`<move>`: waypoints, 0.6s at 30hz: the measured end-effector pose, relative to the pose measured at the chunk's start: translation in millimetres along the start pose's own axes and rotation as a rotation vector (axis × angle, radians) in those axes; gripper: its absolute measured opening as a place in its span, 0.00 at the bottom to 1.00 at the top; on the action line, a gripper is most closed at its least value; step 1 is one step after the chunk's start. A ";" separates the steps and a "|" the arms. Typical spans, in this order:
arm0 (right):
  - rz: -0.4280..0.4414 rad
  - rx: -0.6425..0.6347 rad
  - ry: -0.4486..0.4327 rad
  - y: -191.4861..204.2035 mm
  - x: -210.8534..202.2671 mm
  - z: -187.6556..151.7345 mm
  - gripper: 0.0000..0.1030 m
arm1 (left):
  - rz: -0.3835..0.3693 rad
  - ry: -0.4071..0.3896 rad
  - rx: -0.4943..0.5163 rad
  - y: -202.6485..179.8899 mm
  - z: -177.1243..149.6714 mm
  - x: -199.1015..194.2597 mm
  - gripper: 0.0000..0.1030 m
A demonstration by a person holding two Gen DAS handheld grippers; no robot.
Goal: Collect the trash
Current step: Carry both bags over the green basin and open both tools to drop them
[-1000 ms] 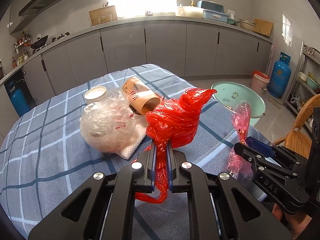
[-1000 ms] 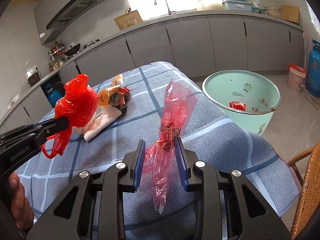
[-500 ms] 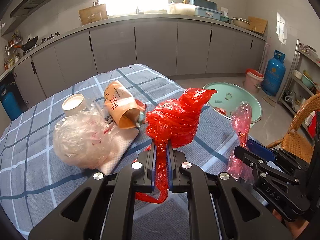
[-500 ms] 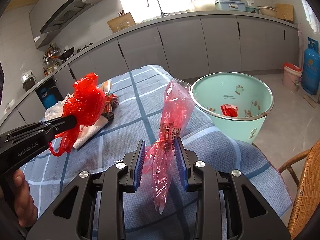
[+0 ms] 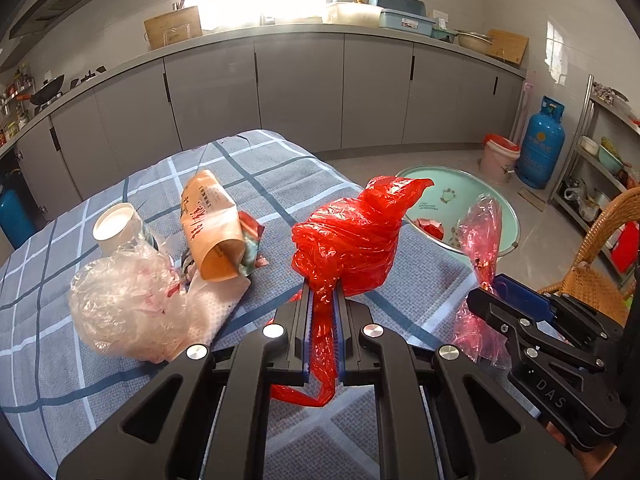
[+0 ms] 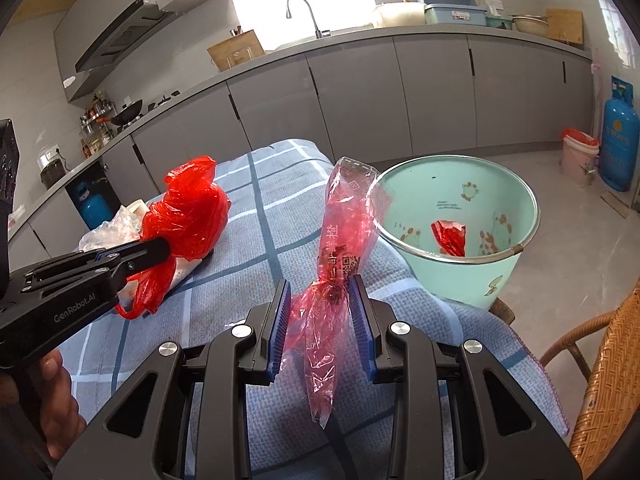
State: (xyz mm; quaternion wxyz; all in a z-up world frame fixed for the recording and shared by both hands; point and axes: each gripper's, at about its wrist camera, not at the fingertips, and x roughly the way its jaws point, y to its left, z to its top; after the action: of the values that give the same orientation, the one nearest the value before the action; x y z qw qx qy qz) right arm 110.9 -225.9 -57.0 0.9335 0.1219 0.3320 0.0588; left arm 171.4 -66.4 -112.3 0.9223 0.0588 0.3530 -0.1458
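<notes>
two grippers, left gripper [image 5: 322,300] jaws clamping one red bag [image 5: 352,236], right gripper [image 6: 322,304] jaws pinching one pink wrapper [image 6: 340,248]

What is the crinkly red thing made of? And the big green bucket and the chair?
The red bag looks like thin shiny plastic film: it is crumpled, glossy, and light glows through it. The green bucket looks like smooth hard plastic with cartoon prints; its rim band may be metal, hard to tell. The chair looks like woven rattan or wicker, from its tan basket-weave pattern.

Wrist views close, forward-down; shared table [image 5: 132,364]
</notes>
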 end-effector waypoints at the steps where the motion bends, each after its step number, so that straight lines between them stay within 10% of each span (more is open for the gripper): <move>1: -0.003 0.001 -0.003 -1.2 -0.4 1.5 0.30 | -0.003 0.000 -0.001 -1.2 1.4 0.8 0.09; 18: -0.059 0.020 -0.042 -39.3 9.4 41.1 0.30 | -0.063 -0.025 0.053 -38.0 42.9 22.0 0.09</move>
State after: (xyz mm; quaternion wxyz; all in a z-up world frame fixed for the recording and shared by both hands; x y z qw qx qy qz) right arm 145.4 -269.8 -42.3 0.9403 0.1228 0.3165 0.0253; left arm 202.4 -116.6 -95.3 0.9197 0.0701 0.3392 -0.1846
